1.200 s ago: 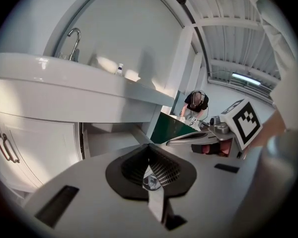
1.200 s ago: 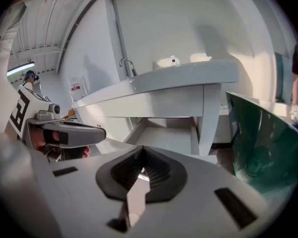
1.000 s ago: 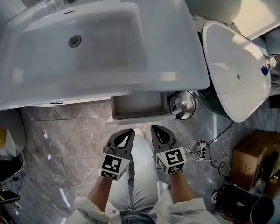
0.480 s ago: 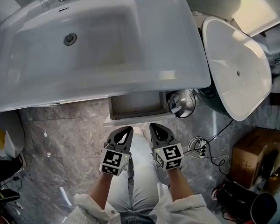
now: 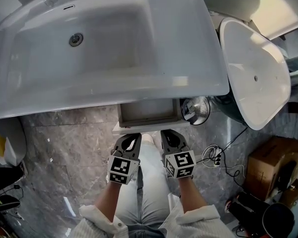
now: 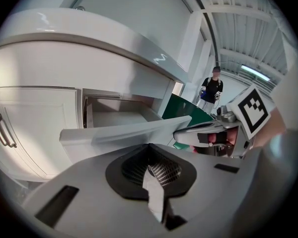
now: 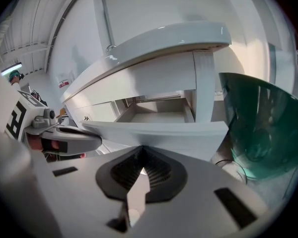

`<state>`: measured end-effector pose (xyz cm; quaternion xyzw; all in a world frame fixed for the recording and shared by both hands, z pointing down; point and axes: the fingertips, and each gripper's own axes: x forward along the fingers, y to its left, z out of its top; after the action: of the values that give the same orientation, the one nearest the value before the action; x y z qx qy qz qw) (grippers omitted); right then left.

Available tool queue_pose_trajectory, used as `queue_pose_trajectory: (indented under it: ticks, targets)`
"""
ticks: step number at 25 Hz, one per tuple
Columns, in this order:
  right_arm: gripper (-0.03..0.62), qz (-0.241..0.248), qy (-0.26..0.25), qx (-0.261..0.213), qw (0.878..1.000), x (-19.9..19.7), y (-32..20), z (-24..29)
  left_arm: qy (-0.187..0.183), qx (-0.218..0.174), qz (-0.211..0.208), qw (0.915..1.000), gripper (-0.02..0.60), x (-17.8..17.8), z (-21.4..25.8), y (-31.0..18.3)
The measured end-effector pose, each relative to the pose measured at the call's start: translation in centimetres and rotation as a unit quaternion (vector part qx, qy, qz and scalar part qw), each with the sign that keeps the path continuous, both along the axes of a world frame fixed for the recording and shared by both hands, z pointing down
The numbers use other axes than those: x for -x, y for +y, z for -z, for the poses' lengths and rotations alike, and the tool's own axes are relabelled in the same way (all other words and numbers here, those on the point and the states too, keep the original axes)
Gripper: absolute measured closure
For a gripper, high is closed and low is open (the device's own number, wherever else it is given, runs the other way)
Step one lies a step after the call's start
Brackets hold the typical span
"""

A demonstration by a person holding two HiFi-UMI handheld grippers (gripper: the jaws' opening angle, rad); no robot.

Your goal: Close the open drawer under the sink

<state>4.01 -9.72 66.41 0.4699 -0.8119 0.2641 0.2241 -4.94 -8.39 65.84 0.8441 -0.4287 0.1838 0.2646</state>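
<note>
The drawer (image 5: 149, 112) under the white sink (image 5: 104, 48) stands pulled out, its inside bare. Its white front panel (image 5: 146, 128) faces me. My left gripper (image 5: 130, 139) and right gripper (image 5: 170, 135) are side by side just in front of that panel, both shut with nothing held. In the left gripper view the drawer front (image 6: 124, 130) fills the space right past the closed left gripper (image 6: 150, 145), and the right gripper's body (image 6: 213, 133) shows beside it. The right gripper view has the panel (image 7: 159, 130) directly beyond the shut right gripper (image 7: 141, 148). Whether the tips touch the panel I cannot tell.
A white basin on a dark green base (image 5: 256, 78) stands at the right, a round metal object (image 5: 196, 109) beside the drawer. Cables and a power strip (image 5: 213, 158) and a cardboard box (image 5: 273, 165) lie on the marble floor. A cabinet door with a handle (image 6: 2, 130) is left of the drawer.
Both grippers have edged forward, closer to the drawer's front panel. The drawer looks as far out as before.
</note>
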Motion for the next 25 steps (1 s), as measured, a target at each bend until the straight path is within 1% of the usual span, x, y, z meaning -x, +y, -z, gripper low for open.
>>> queue_pose_trajectory:
  ticks: [8,11,14,15,19,22,25]
  targets:
    - [0.585,-0.012,-0.005,-0.006,1.0,0.1,-0.1,0.3,-0.006,-0.002,-0.005,1.0,0.567,-0.3,-0.1,-0.2]
    - [0.585,-0.013,-0.004,-0.012,1.0,0.2,-0.3,0.4,-0.001,0.003,0.008,1.0,0.566,-0.3,-0.1,-0.5]
    - [0.585,-0.024,-0.006,-0.016,1.0,0.3,-1.1,0.6,0.016,0.015,0.033,0.9992,0.567,-0.3,0.4,-1.4]
    - [0.585,-0.025,-0.007,-0.018,0.999,0.4,-1.5,0.6,0.013,0.015,0.037,0.9991,0.568,0.0,0.2,-1.7]
    - [0.585,-0.022,-0.014,-0.024,0.999,0.7,-2.7,0.8,-0.004,0.001,0.025,0.9997,0.566,0.7,-0.1,-2.8]
    - [0.585,-0.018,-0.013,-0.027,0.999,0.7,-2.9,0.8,-0.008,-0.01,0.017,0.9998,0.568,0.7,0.1,-3.2]
    - [0.585,-0.012,-0.01,-0.03,0.999,0.9,-3.2,0.8,-0.01,-0.013,0.019,0.9997,0.568,0.8,0.2,-3.5]
